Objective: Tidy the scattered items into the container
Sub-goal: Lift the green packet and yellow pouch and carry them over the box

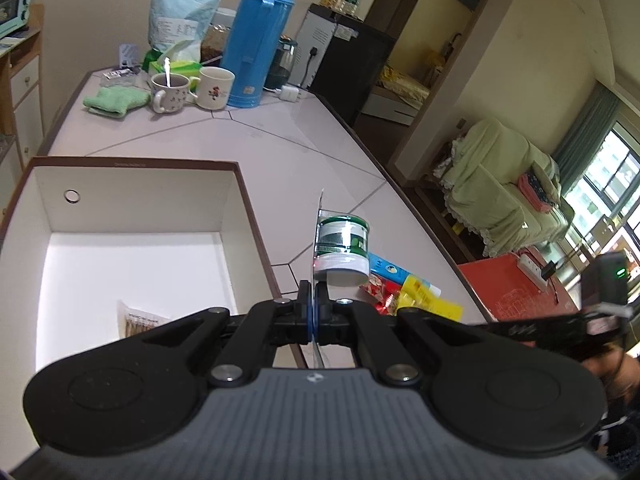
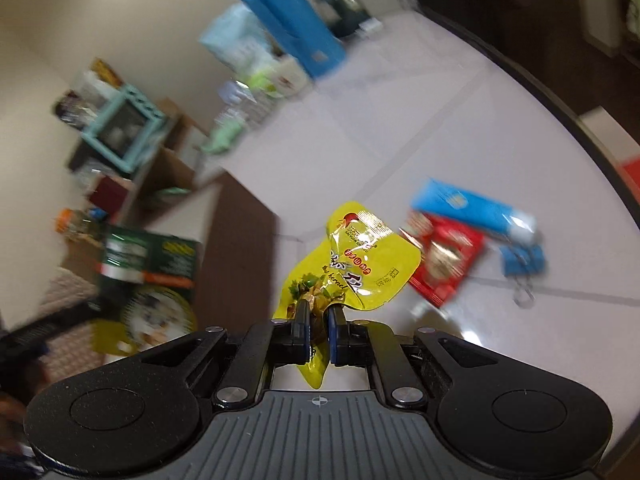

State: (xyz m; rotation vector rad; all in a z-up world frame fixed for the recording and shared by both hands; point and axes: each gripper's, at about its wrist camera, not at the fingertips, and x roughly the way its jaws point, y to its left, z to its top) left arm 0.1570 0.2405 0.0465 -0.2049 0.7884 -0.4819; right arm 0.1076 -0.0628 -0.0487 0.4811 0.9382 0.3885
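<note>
My left gripper (image 1: 312, 300) is shut on the flat card edge of a blister pack holding a green-and-white roll (image 1: 342, 246), held above the counter just right of the open white box (image 1: 136, 264). A small packet (image 1: 138, 318) lies in the box. My right gripper (image 2: 318, 314) is shut on a yellow snack pouch (image 2: 360, 264), lifted above the counter. A red packet (image 2: 444, 264), a blue tube (image 2: 468, 208) and blue binder clips (image 2: 524, 260) lie on the counter to its right. The red packet (image 1: 380, 290) and blue tube (image 1: 386, 268) also show in the left wrist view. The right wrist view is motion-blurred.
At the counter's far end stand a blue thermos (image 1: 260, 40), two mugs (image 1: 172, 92), a green cloth (image 1: 116, 102) and a pale blue bag (image 1: 182, 16). The counter's dark edge (image 1: 400, 184) runs along the right, with a drop to the floor.
</note>
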